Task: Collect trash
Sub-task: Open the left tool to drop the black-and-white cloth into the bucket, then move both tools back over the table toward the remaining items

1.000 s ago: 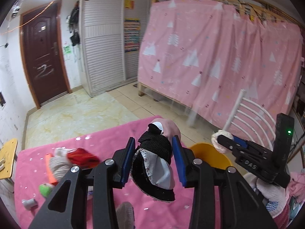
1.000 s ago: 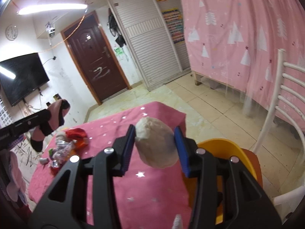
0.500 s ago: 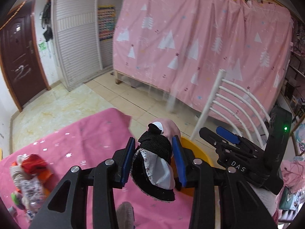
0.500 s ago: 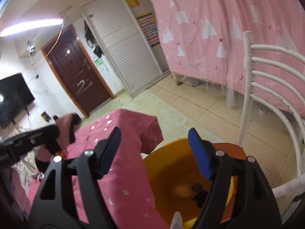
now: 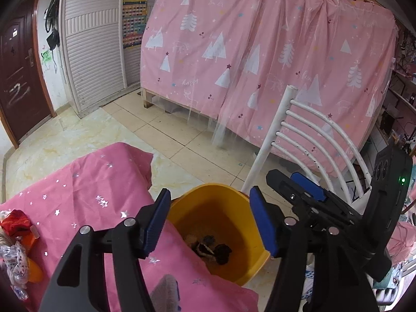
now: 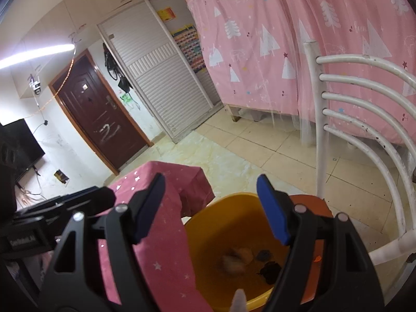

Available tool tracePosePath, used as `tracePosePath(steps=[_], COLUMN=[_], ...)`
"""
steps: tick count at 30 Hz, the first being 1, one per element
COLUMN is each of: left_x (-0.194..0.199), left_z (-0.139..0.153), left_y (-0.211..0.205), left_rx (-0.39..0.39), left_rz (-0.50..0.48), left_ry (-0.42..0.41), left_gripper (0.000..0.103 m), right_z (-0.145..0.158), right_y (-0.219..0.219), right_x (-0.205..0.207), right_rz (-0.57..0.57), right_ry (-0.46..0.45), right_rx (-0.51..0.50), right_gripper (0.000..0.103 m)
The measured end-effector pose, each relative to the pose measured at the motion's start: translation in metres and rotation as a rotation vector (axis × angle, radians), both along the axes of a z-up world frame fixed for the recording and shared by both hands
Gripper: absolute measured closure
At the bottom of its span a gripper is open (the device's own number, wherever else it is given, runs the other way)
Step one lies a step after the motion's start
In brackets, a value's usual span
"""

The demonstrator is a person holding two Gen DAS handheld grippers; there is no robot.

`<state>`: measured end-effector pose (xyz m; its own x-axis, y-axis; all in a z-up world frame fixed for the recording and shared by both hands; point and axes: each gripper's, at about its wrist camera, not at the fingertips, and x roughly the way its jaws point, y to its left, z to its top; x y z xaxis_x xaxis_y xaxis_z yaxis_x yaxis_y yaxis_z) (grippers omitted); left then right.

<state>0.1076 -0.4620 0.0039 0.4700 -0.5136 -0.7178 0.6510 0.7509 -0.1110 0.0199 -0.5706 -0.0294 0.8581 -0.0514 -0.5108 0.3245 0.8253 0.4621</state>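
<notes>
The pink-clothed surface (image 5: 85,195) still carries litter (image 5: 15,244) at 9 o'clock. Both claws, left claw (image 5: 210,223) and right claw (image 6: 210,208), gape empty over the yellow bin (image 5: 234,273), the left's jaws having just been opening. Its overhanging cloth could snag.

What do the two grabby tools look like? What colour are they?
Both are black, with two long angled arms that have triangle-shaped cut-outs and silver bolts. The left gripper and right gripper each end in flat blue pads. Seen from the left wrist view, the right gripper carries a black box with a small green light. White lettering marks their sides.
</notes>
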Motion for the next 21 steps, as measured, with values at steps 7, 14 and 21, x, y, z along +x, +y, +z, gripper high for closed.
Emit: tracePosePath(steps=[7,14,21], left_x=[0.0,-0.004,-0.005], left_z=[0.021,0.044,0.06], left_y=[0.029,0.065,0.103], left_rx=[-0.03,-0.055,-0.067], left_rz=[0.043,0.081,0.125], left_ry=[-0.038,-0.091,-0.131], left_gripper=[0.047,0.046,0.044], right_z=[0.006,0.017,0.031], right_y=[0.024,0.052,0.086], right_x=[0.007,0.018,0.031], right_rz=[0.053,0.105,0.155], right_ry=[0.001,0.012,0.016], right_rx=[-0.019,-0.049,-0.087], right_gripper=[0.033,0.033,0.033])
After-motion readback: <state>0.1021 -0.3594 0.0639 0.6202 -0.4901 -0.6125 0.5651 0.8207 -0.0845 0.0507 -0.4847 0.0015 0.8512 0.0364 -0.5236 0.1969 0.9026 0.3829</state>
